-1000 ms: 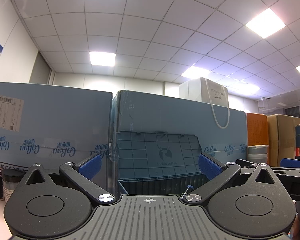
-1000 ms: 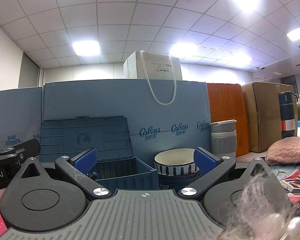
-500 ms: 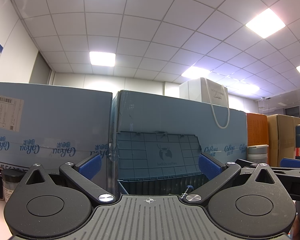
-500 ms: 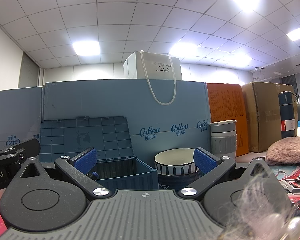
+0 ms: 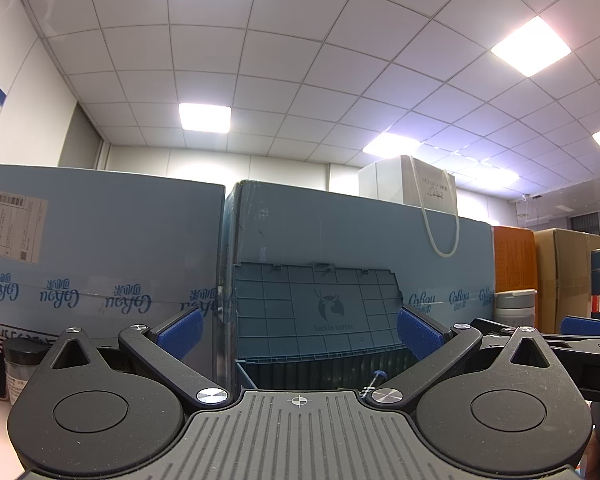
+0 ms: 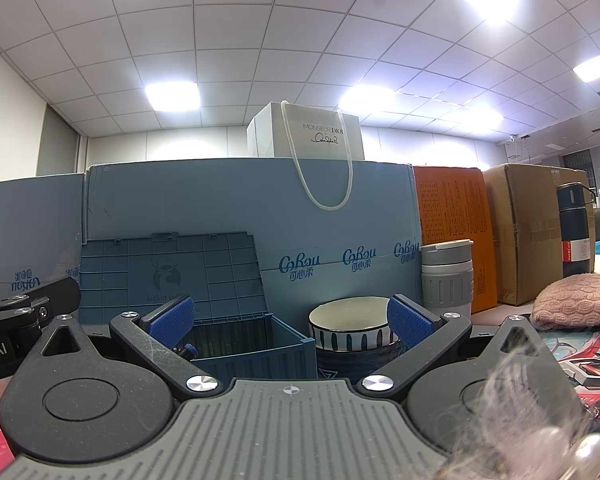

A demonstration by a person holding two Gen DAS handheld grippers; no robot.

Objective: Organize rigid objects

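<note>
Facing ribbed plastic crate [image 5: 316,312] — tongs [image 5: 299,330] wide

Bright ceiling panels [image 5: 205,117] glaring, sharp focus, fisheye-curved edges

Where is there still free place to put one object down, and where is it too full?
Free: the inside of the open blue crate looks mostly bare, though a small blue-tipped item lies there. A bare tabletop strip runs between the grey cup and pink knit cloth. Crowded: crate, striped bowl and cup stand close together before the cartons.
</note>
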